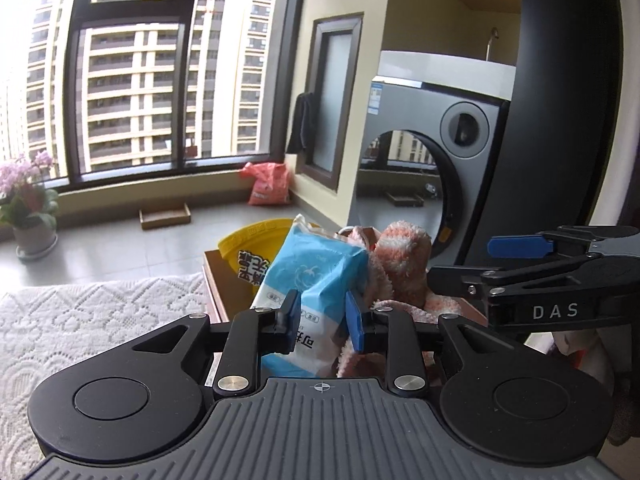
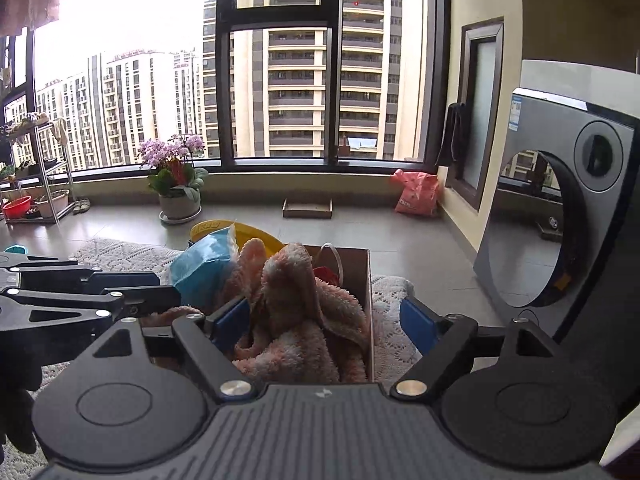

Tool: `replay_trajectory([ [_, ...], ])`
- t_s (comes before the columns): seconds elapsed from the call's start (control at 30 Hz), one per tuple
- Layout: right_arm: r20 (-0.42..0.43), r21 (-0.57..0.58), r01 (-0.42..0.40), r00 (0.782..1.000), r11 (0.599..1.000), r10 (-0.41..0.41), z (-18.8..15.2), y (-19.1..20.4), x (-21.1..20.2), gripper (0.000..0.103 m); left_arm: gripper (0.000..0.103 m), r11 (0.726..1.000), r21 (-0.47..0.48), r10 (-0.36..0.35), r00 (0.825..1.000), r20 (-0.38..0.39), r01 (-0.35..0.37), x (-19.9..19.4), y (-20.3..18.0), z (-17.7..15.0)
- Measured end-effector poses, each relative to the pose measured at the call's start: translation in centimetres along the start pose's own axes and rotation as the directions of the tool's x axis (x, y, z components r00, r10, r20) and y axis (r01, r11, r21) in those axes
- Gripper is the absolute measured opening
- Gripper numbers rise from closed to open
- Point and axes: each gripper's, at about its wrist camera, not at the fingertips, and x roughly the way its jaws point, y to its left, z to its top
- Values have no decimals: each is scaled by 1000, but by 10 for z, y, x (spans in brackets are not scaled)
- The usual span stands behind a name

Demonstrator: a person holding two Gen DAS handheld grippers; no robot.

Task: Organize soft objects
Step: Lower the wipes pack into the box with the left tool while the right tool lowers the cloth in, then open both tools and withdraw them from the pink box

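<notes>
My left hand-held gripper [image 1: 322,317] pinches the blue-and-white soft plastic pack [image 1: 316,280], long axis tilted up and away; right hand-held gripper [image 2: 325,322] spread around the pink fleece towel [image 2: 304,320].

Daylight floods through a dark-framed window [image 2: 280,60] at 12 o'clock, a potted orchid [image 2: 176,176] at 10 and a washing machine [image 2: 560,208] at 3 o'clock on grey floor tiles [image 2: 360,228].
</notes>
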Motion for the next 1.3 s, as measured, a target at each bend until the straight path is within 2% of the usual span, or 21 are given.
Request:
replay_trajectory([
  [0.1, 21, 20, 11, 1000, 1000, -11, -15, -5, -40, 87, 29, 999, -51, -13, 1000, 18, 14, -22, 6, -1],
  [0.17, 17, 9, 11, 1000, 1000, -11, -31, -2, -63, 89, 29, 999, -41, 1, 999, 39, 0, -52, 7, -11],
  [0.23, -23, 10, 17, 1000, 1000, -17, -53, 4, -78, 94, 29, 1000, -19, 13, 1000, 22, -13, -76, 5, -23],
  [0.33, -108, 21, 33, 994, 999, -31, -86, 17, -87, 96, 29, 998, 43, 53, 995, -79, -50, -105, 1, -56],
  [0.4, -149, 45, 28, 989, 999, -21, -109, 27, -90, 96, 29, 989, 100, 123, 979, -161, -108, -119, -3, -85],
  [0.47, -182, 77, 31, 983, 997, -17, -123, 35, -85, 97, 29, 980, 125, 181, 961, -208, -158, -129, -7, -109],
  [0.57, -247, 90, 22, 969, 996, 0, -137, 45, -73, 97, 21, 981, 90, 191, 942, -276, -173, -126, -11, -135],
  [0.6, -265, 90, 21, 964, 996, 4, -141, 48, -70, 97, 17, 980, 69, 197, 946, -257, -186, -127, -13, -140],
  [0.7, -269, 75, 31, 963, 997, -10, -148, 54, -68, 102, 17, 972, 16, 230, 941, -249, -233, -128, -19, -144],
  [0.8, -259, 56, 48, 965, 997, -32, -152, 57, -69, 103, 18, 964, -34, 249, 938, -241, -264, -126, -24, -143],
  [0.97, -259, 49, 49, 965, 998, -34, -150, 55, -66, 103, 18, 977, 4, 212, 958, -193, -215, -124, -46, -146],
  [1.03, -256, 48, 45, 966, 998, -32, -150, 54, -66, 103, 20, 987, 33, 161, 968, -191, -158, -125, -52, -147],
  [1.2, -253, 48, 46, 967, 998, -33, -151, 54, -66, 103, 21, 996, 8, 92, 958, -272, -94, -126, -37, -138],
  [1.23, -253, 49, 46, 967, 998, -32, -151, 53, -67, 103, 23, 997, 24, 78, 954, -290, -74, -125, -35, -137],
  [1.27, -254, 49, 46, 967, 998, -32, -151, 53, -67, 103, 30, 997, 42, 70, 950, -305, -60, -123, -35, -135],
  [1.3, -254, 48, 46, 967, 998, -32, -151, 53, -67, 103, 42, 998, 46, 64, 945, -321, -52, -121, -35, -133],
])
